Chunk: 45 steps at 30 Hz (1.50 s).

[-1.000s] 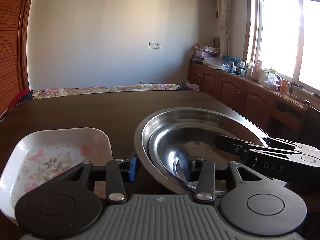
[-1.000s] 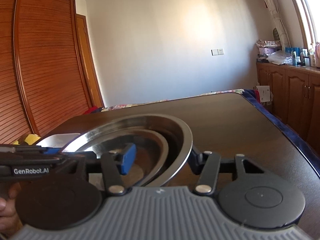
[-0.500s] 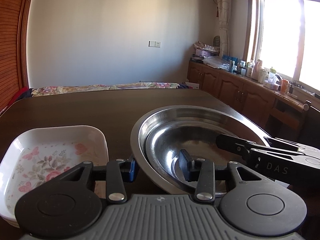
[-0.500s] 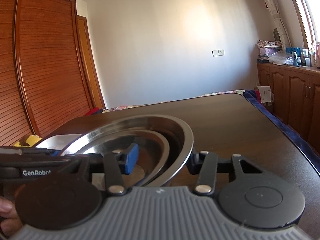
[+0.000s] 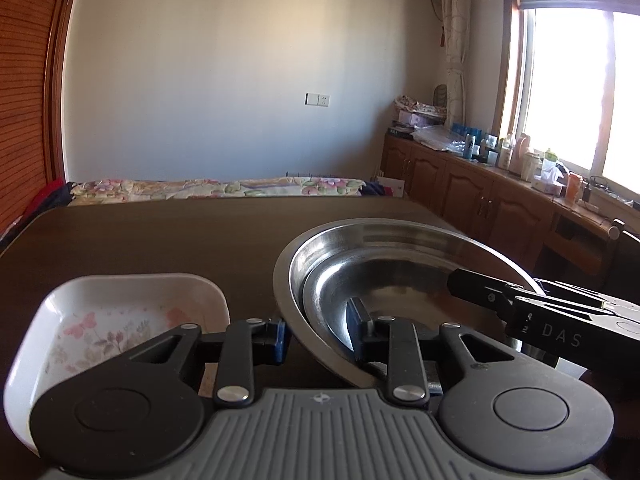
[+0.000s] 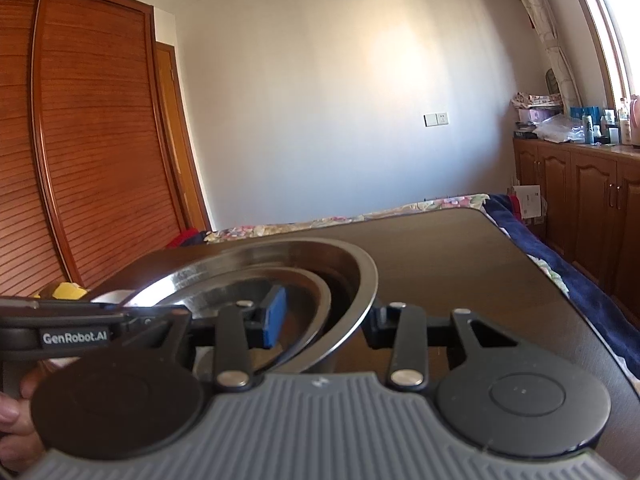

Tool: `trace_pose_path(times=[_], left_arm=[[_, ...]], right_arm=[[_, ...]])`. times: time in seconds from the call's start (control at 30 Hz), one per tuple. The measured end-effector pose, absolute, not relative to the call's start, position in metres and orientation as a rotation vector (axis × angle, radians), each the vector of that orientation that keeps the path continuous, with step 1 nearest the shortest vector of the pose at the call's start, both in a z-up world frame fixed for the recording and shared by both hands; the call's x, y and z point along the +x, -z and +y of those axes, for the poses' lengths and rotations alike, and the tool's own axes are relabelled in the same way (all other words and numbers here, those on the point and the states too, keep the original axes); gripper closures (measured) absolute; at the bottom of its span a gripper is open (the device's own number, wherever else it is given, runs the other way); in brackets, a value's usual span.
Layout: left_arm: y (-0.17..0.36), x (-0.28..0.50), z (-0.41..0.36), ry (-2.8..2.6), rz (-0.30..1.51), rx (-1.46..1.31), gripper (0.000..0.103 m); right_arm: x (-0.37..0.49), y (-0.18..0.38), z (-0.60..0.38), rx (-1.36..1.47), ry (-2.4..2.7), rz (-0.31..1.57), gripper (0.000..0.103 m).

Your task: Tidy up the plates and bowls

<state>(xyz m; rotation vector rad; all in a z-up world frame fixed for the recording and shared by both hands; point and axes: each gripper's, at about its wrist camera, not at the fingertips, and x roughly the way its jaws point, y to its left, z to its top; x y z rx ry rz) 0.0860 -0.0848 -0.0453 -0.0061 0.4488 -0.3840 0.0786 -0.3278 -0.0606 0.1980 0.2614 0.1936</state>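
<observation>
the big steel bowl (image 5: 384,240) sits on the dark surface (image 5: 160,240), and a smaller steel bowl (image 5: 360,300) lies inside it. both bowls tip a little. the left tool (image 5: 318,332) is clamped on the left rim of the bowls, with one blue pad outside and one inside. the right tool (image 6: 324,320) is clamped on the right rim of the same bowls, one pad inside and one outside. each tool shows in the other's view. a white dish with flowers (image 5: 120,320) sits just beside the big bowl on the left, near the left tool. part of a hand (image 6: 16,420) shows at the edge of the right view. a bed with a flowery cover (image 5: 216,188) is behind the surface.
</observation>
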Motion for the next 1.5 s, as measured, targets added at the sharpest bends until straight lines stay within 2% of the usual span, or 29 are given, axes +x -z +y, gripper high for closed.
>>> trace_pose_path(times=[0.5, 0.8, 1.1, 1.5], left_arm=[[-0.02, 0.083, -0.072, 0.396, 0.389, -0.004, 0.072], [-0.042, 0.075, -0.046, 0.356, 0.372, 0.017, 0.071], [-0.038, 0.065, -0.007, 0.295, 0.38, -0.006, 0.071], [-0.005, 0.062, 0.035, 0.211, 0.425, -0.009, 0.071]], right_arm=[[0.082, 0.008, -0.322, 0.165, -0.23, 0.206, 0.062], [0.086, -0.008, -0.303, 0.16, -0.288, 0.186, 0.062], [0.086, -0.005, -0.27, 0.151, -0.36, 0.198, 0.062], [0.091, 0.019, -0.225, 0.112, -0.435, 0.273, 0.062]])
